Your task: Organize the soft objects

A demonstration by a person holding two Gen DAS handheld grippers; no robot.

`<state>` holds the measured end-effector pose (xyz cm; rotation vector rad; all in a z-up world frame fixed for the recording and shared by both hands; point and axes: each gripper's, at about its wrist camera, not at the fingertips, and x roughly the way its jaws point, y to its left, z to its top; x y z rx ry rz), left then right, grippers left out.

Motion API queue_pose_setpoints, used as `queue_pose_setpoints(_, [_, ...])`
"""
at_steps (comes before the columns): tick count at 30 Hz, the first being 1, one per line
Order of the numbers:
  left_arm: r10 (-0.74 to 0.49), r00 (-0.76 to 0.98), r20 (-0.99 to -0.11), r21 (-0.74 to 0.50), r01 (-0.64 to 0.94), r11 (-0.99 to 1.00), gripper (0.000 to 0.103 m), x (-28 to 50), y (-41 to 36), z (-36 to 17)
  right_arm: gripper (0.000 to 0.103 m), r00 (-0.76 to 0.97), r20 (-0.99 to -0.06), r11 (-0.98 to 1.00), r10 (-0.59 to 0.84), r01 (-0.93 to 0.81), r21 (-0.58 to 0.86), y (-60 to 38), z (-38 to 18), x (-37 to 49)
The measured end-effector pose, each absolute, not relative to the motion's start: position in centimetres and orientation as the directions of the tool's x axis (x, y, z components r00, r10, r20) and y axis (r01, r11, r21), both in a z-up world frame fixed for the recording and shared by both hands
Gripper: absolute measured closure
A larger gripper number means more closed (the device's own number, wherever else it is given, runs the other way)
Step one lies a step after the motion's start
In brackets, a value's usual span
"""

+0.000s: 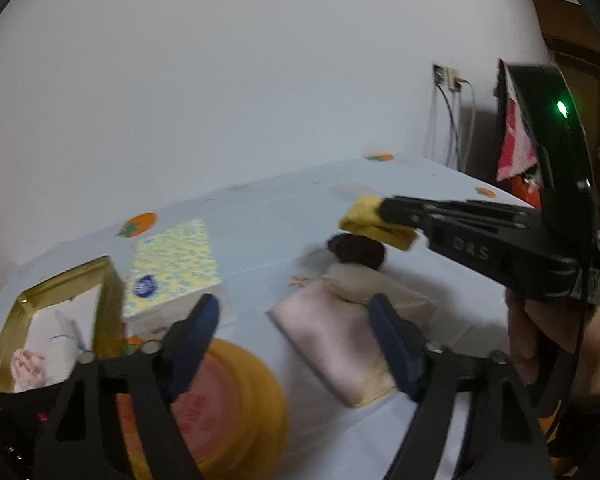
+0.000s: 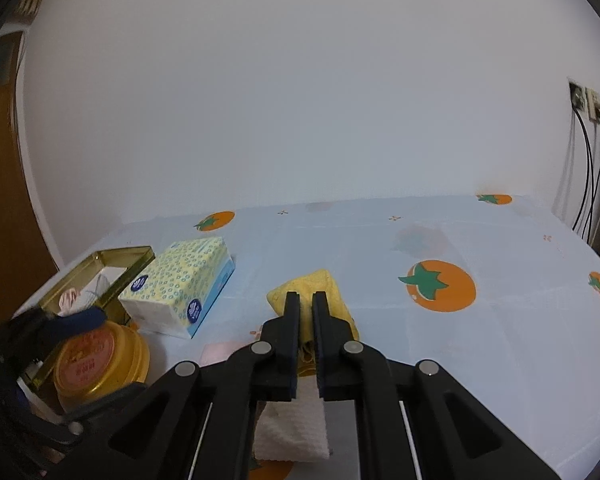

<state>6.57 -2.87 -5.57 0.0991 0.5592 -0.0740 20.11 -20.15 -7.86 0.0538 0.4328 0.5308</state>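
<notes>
The right gripper has its fingers clamped on a folded yellow cloth, held above the bench covered in pale blue sheeting printed with orange fruit. The left gripper has its blue-padded fingers apart with nothing between them, over a folded pale pink cloth that lies on the bench with a dark brown rolled cloth and a cream cloth at its far end. To the left stand a round yellow tin with a red lid, a patterned tissue pack, and an open gold-rimmed box containing pale rolled cloths.
</notes>
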Motion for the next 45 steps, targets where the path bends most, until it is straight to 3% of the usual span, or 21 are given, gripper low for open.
queue_pose_setpoints(14, [-0.064,0.716,-0.696,0.103,0.188,0.977,0.033,10.0,-6.5,-8.4,0.096,0.776,-0.387,0.866,0.498,-0.469,0.173,-20.4,-8.0,20.4])
queue_pose_setpoints(21, [-0.035,0.715,-0.698,0.143,0.187,0.972,0.033,10.4,-7.1,-8.9,0.096,0.783,-0.378,0.868,0.494,-0.468,0.164,-20.3,-7.9,20.1])
queue_pose_setpoints(24, [-0.010,0.722,-0.692,0.176,0.182,0.967,0.043,10.0,-7.2,-9.0,0.096,0.782,-0.379,0.868,0.495,-0.467,0.171,-20.4,-7.9,20.2])
queue_pose_setpoints(27, [-0.079,0.718,-0.691,0.115,0.217,0.969,0.053,9.4,-7.1,-8.4,0.096,0.782,-0.376,0.867,0.496,-0.464,0.179,-20.6,-7.9,20.3])
queue_pose_setpoints(30, [-0.081,0.733,-0.675,0.153,0.247,0.957,0.053,8.4,-8.3,-7.8,0.096,0.784,-0.376,0.869,0.494,-0.462,0.179,-20.6,-7.9,20.3])
queue_pose_setpoints(38, [-0.002,0.672,-0.741,0.174,0.196,0.965,0.057,10.3,-8.2,-9.0,0.096,0.786,-0.371,0.869,0.494,-0.461,0.181,-20.8,-7.9,20.3])
queue_pose_setpoints(44, [-0.031,0.662,-0.749,0.146,0.210,0.967,0.057,10.9,-8.2,-9.2,0.096,0.787,-0.373,0.870,0.493,-0.457,0.185,-20.9,-7.9,20.3])
queue_pose_setpoints(45, [-0.045,0.661,-0.749,0.134,0.218,0.967,0.063,10.9,-8.2,-9.2,0.096,0.789,-0.370,0.871,0.490,-0.457,0.180,-20.9,-7.9,20.2])
